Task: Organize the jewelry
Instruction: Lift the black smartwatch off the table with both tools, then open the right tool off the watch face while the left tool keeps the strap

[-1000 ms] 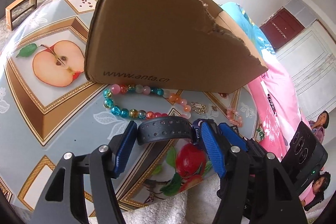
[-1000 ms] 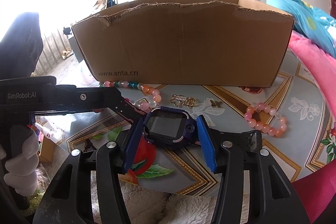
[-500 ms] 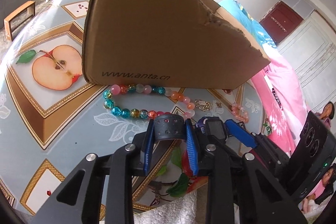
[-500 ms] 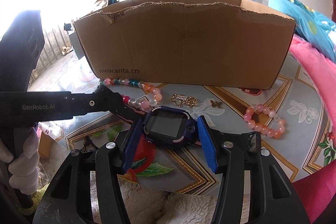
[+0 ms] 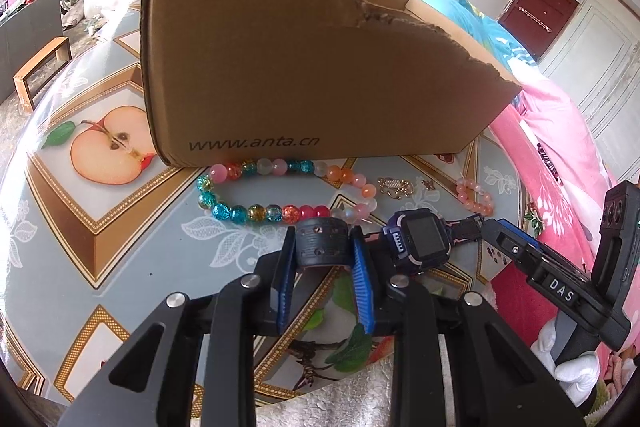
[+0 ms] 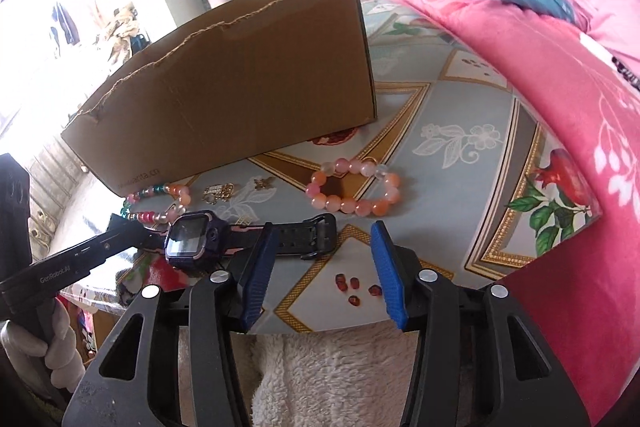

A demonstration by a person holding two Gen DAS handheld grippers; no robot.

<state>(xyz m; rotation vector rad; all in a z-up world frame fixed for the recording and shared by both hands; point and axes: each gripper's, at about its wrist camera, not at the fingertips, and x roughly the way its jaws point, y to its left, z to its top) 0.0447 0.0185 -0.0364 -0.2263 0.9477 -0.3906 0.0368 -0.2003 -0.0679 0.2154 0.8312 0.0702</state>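
A purple smartwatch (image 5: 420, 243) lies on the patterned tablecloth in front of a torn cardboard box (image 5: 300, 67). My left gripper (image 5: 323, 247) is shut on the watch's black perforated strap (image 5: 320, 245). In the right wrist view the watch face (image 6: 190, 235) sits left of my right gripper (image 6: 324, 259). Its jaws are closing, with the other strap end (image 6: 312, 235) between the tips, beside the left finger (image 6: 258, 267) and clear of the right one. A multicoloured bead necklace (image 5: 256, 187), a gold chain (image 5: 394, 185) and a pink bead bracelet (image 6: 352, 189) lie near the box.
A small butterfly charm (image 6: 264, 183) lies beside the chain. Pink and blue bedding (image 6: 540, 47) rises along the table's right edge. A white fleece cloth (image 6: 340, 367) covers the near edge. A white-gloved hand (image 6: 52, 347) holds the left gripper. A wooden stool (image 5: 40, 67) stands far left.
My left gripper closed on the black strap. My right gripper left the watch face, slid right to the other strap end and rolled, and its jaws narrowed.
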